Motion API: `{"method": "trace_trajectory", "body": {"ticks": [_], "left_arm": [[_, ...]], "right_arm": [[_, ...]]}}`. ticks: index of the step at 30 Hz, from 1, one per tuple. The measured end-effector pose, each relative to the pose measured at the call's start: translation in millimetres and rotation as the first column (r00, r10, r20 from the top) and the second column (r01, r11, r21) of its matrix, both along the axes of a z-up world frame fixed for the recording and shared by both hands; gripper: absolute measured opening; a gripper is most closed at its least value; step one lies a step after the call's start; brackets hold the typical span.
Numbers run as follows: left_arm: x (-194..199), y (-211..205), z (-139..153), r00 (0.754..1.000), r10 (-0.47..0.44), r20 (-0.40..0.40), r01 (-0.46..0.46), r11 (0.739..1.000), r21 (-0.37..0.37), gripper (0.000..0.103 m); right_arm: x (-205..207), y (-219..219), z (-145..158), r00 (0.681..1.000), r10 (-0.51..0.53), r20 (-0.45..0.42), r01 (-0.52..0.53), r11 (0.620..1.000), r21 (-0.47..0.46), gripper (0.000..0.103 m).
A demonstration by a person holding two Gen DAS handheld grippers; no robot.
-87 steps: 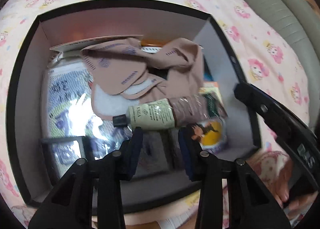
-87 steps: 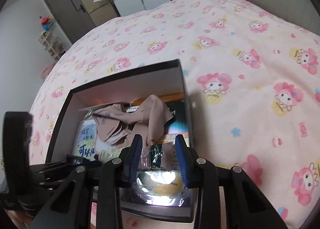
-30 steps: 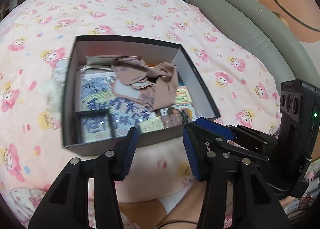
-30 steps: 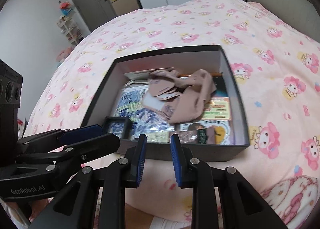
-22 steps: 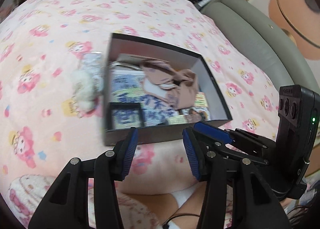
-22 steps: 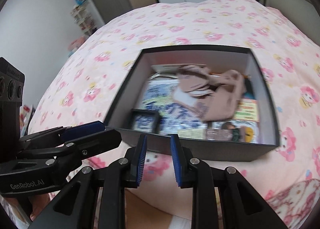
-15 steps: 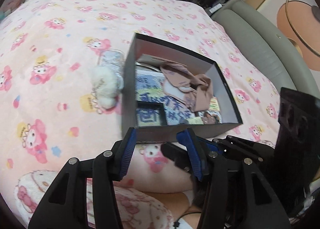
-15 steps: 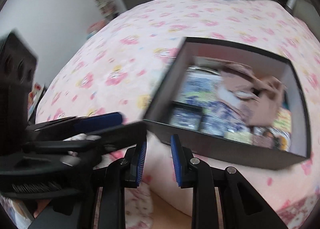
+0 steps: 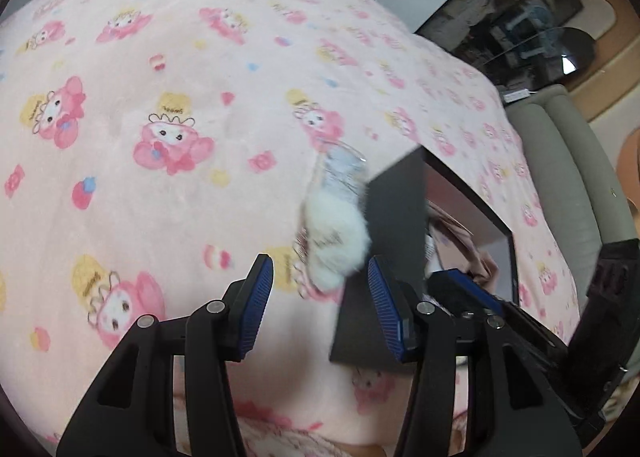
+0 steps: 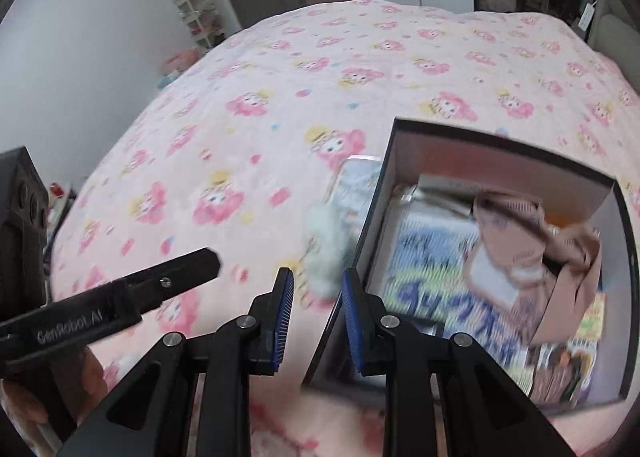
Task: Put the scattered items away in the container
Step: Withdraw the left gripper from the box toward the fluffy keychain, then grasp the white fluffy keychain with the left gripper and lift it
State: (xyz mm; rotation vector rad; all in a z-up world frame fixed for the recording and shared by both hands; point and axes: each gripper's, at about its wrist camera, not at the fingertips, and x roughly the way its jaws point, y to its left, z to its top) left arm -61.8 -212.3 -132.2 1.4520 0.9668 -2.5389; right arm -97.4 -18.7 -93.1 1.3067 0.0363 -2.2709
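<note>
The left gripper (image 9: pixel 320 297) is held wide apart and empty, aimed at the white fluffy pom-pom (image 9: pixel 334 237) at frame centre, likely to be grabbed next. The pom-pom (and a clear packet (image 9: pixel 342 173)) is left touching the black box (image 10: pixel 622 297) outside. The right gripper (image 10: pixel 316 313) is held slightly apart, empty.

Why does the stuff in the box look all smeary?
Right wrist view: the camera is moving, so the box contents and white fluffy thing smear. Left wrist view: the fluffy thing is less blurred. Both views' tongs stay sharp, and the fisheye lens bends the bedspread.
</note>
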Motion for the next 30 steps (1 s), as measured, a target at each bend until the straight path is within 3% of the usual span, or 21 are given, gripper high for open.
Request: {"method": "trace_trajectory", "body": {"ticks": [6, 11, 14, 18, 21, 24, 27, 30], "left_arm": [[-50, 2, -44, 0.994, -0.029, 0.110, 0.025, 0.999, 0.035, 0.050], [-81, 19, -71, 0.986, -0.101, 0.133, 0.092, 0.993, 0.071, 0.051], [-87, 27, -86, 0.978, -0.126, 0.168, 0.118, 0.992, 0.053, 0.060], [-62, 11, -74, 0.984, -0.011, 0.178, 0.019, 0.999, -0.047, 0.060], [-36, -10, -61, 0.979, 0.119, 0.168, -0.096, 0.986, -0.139, 0.052], [-21, -31, -62, 0.984, 0.135, 0.113, -0.137, 0.991, 0.011, 0.052], [-23, -36, -79, 0.991, 0.085, 0.108, -0.102, 0.981, 0.164, 0.053], [-35, -32, -96, 0.983, 0.057, 0.176, -0.090, 0.978, 0.186, 0.054]], "right_arm": [[-34, -6, -13, 0.999, -0.039, 0.008, 0.039, 0.999, 0.031, 0.021], [-44, -4, -29, 0.998, -0.054, 0.045, 0.052, 0.998, 0.042, 0.022], [-43, -3, -35, 0.997, -0.050, 0.064, 0.047, 0.998, 0.042, 0.022], [-38, -2, -35, 0.997, -0.039, 0.072, 0.037, 0.999, 0.037, 0.022], [-30, -7, -27, 0.997, -0.031, 0.065, 0.030, 0.999, 0.017, 0.024], [-25, -12, -25, 0.997, -0.059, 0.044, 0.057, 0.997, 0.044, 0.025], [-23, -3, -18, 0.994, -0.107, 0.032, 0.108, 0.994, -0.015, 0.024], [-20, 2, -7, 0.992, -0.125, -0.013, 0.124, 0.991, -0.041, 0.024]]}}
